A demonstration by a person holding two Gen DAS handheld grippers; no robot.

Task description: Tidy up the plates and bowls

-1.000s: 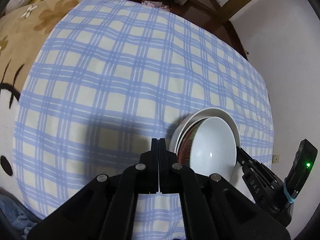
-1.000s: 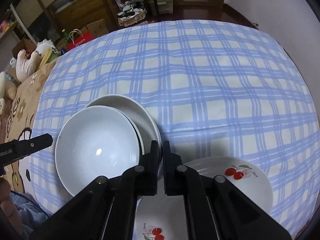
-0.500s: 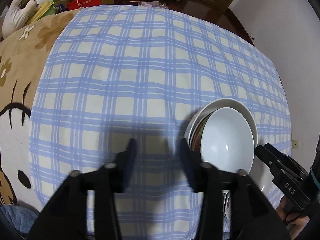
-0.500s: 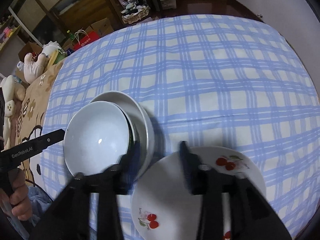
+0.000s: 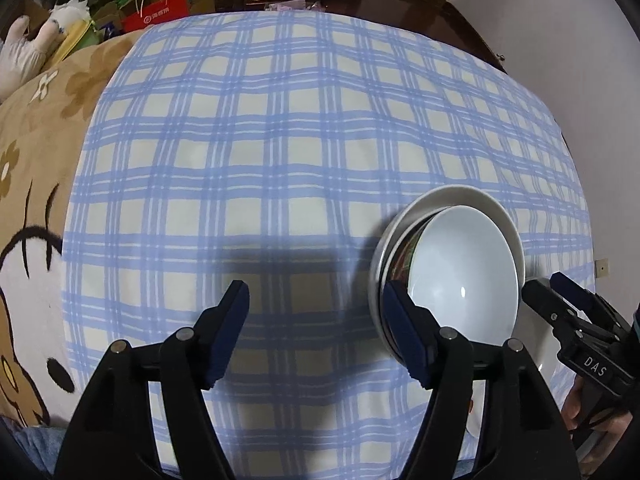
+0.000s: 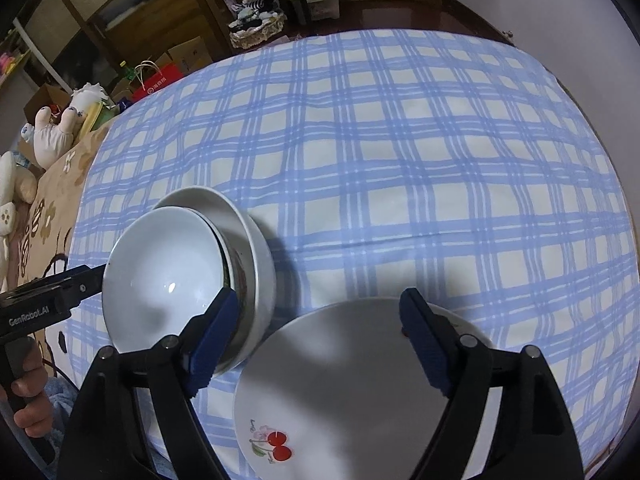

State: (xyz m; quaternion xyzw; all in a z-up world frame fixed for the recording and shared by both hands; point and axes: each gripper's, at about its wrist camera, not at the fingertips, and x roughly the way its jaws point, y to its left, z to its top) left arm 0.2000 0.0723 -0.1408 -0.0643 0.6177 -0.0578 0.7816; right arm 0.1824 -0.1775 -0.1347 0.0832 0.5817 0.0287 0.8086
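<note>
I have both grippers pointing steeply down over the blue-and-white checked tablecloth. The left gripper has just been opening; its blue-padded fingers stand apart over bare cloth, nothing between them. The right gripper has likewise just been opening, and its fingers stand wide above the white cherry-printed ceramic plate without pressing on it.

The nested stack of white ceramic bowls sits at the near left of the cloth, just beside the plate; whether the two touch I cannot tell. The top bowl lies tilted and off-centre in the larger one, with a patterned bowl showing between them.

My judgement: the step in hand is picking a first piece. To do it well —

- grip a rim edge-on, one pad inside and one outside, not across the face
- straddle the rim fully before closing, since glazed ceramic will slip
- steady the tilted stack with the left gripper — it could rock if nudged.
</note>
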